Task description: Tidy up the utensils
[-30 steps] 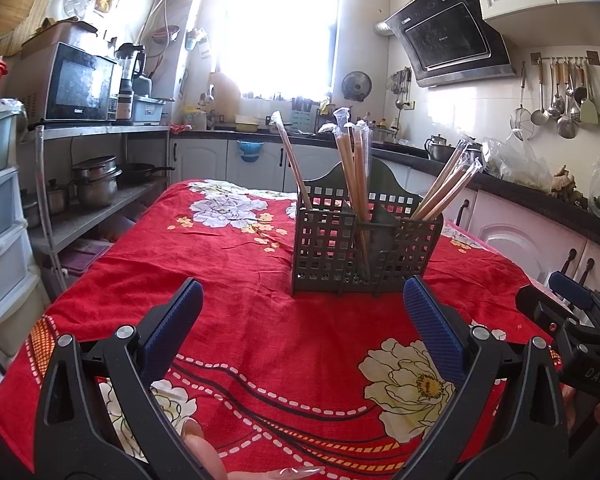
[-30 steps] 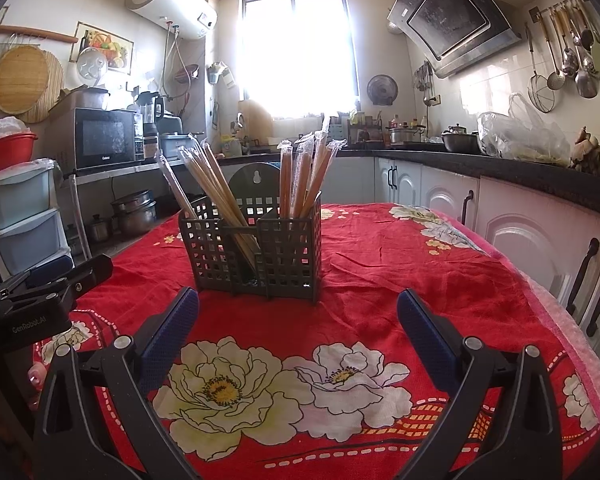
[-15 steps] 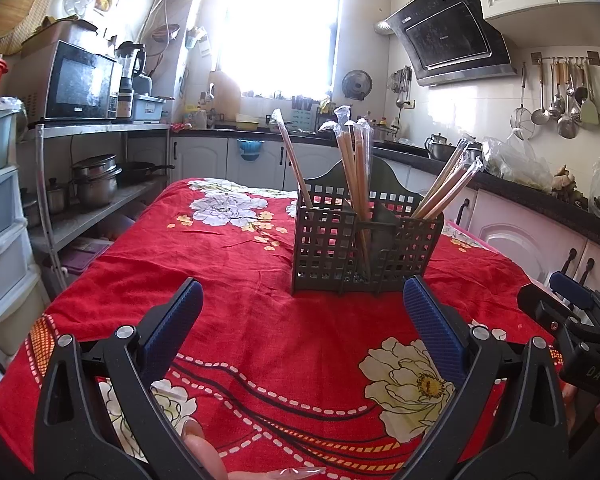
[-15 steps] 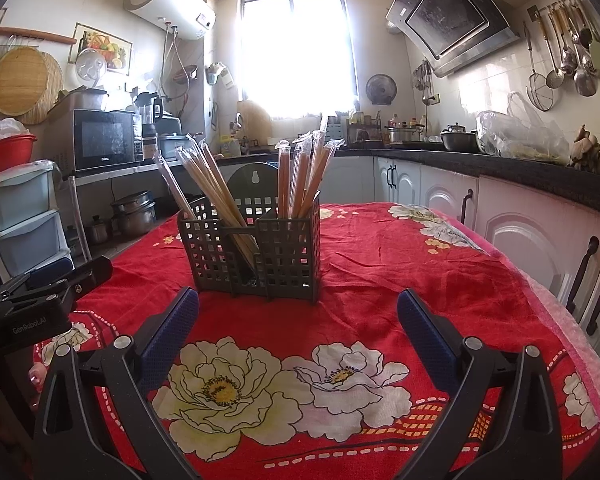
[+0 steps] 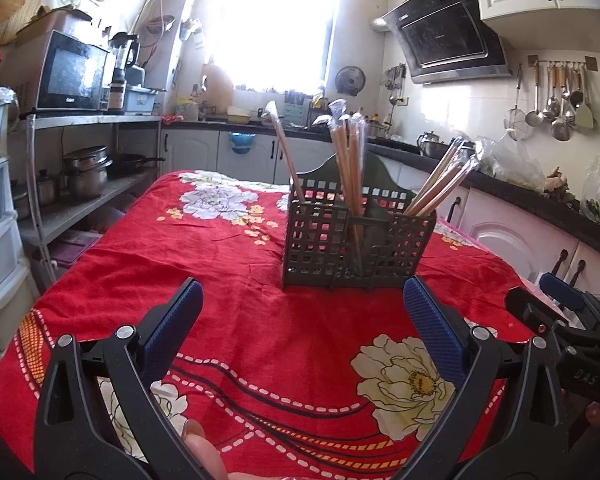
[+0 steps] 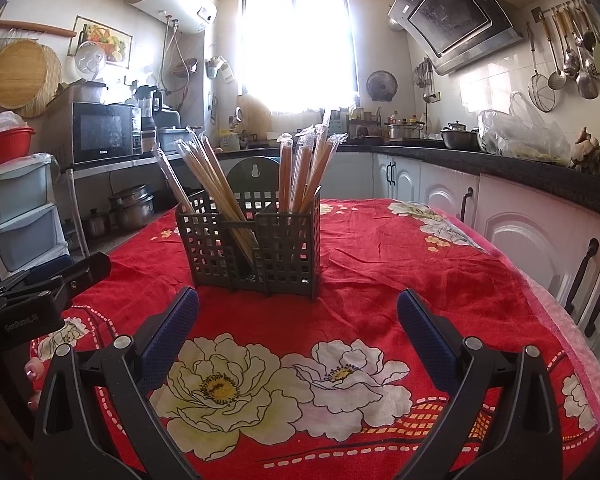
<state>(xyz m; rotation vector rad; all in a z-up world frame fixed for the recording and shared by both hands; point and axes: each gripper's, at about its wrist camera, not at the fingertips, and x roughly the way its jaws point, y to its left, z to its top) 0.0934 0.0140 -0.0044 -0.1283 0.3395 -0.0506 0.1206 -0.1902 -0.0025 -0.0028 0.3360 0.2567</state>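
While both tools are hovering low over the worktop (image 5: 228, 264), a dark grey perforated utensil caddy (image 5: 356, 244) is standing upright near the middle of the red flowered cloth (image 6: 400, 264), well ahead of either gripper. Its grid walls are dividing it into compartments, and a rounded back plate with a hanging hole is rising behind them. Wrapped wooden chopsticks (image 6: 300, 176) are standing bunched in one compartment, their clear sleeves catching the window light, while another bundle (image 6: 208, 184) is leaning outward from the neighbouring compartment. The left gripper (image 5: 302, 316) is spreading its blue-padded fingers (image 5: 172, 328) wide with nothing between them, and the right gripper (image 6: 298, 326) is likewise gaping empty above the white flower print.
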